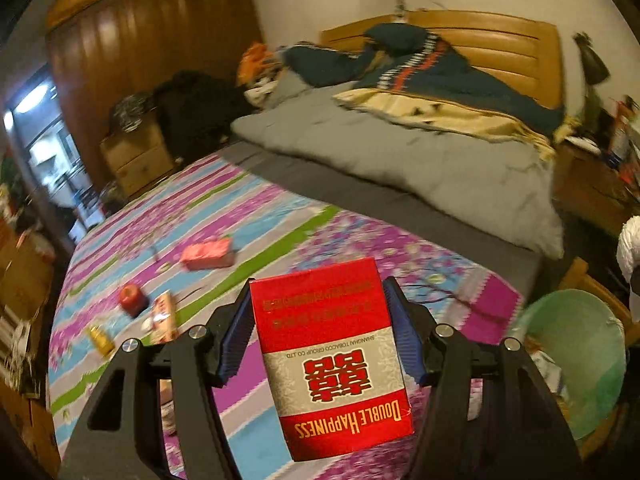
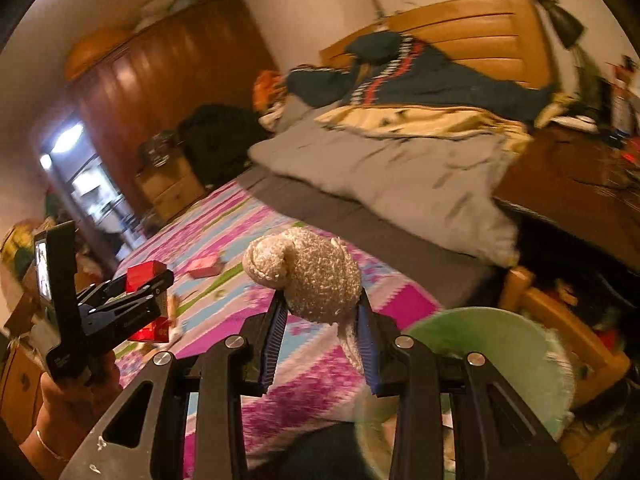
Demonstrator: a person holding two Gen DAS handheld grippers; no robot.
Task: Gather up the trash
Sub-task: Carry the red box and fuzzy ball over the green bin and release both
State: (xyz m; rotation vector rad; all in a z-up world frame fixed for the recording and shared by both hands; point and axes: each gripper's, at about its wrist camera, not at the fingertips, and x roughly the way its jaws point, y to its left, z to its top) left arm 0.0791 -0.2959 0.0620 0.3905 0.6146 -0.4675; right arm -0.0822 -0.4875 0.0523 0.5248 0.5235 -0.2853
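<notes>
Two grips | left gripper: glossy rectangular carton | right gripper: nubbly rounded wad

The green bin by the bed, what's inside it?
The green bin holds a few blurred scraps near its left side. The left gripper's arm covers the lower part, so the rest is hidden.

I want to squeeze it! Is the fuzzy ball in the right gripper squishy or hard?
Probably squishy: the fuzzy ball looks like nubbly, woolly fabric and bulges above the right gripper. Likely light, since the blue fingers hold it up alone. Its rough surface probably won't slip.
</notes>
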